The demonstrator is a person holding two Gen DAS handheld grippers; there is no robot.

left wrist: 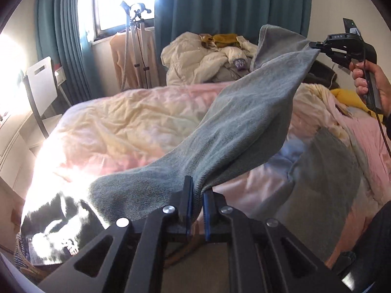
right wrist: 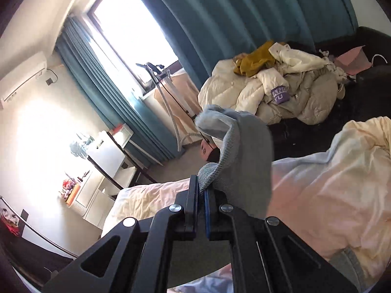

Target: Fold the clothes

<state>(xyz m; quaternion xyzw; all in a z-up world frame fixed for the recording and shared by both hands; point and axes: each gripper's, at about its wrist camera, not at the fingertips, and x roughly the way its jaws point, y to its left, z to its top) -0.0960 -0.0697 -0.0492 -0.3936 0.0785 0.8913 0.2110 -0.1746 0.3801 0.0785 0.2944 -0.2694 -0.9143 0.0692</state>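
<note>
Between the closed pads of the left gripper (left wrist: 197,204) a bunched corner of the grey garment (left wrist: 244,127) is pinched tight, the cloth spilling out to both sides of the jaws and running up and away from them. The right gripper (right wrist: 201,190) is likewise clamped on a thick hem of the same cloth, which curls over just ahead of its jaws. From the left wrist view the cloth spans in the air from one grip to the other, with the right gripper held higher and farther off, the person's right hand (left wrist: 366,83) wrapped round its handle.

The step in hand looks like lifting and spreading the piece before the first fold. The next move calls for drawing the two grips apart to take out the sag, then lowering the cloth flat.

Beyond and below the jaws lies the bed (left wrist: 117,127) with its rumpled pale cover; what seems another grey piece rests on it, though that is hard to tell. Farther off a pile of clothes (right wrist: 281,85) sits before the teal curtains (left wrist: 232,7).
</note>
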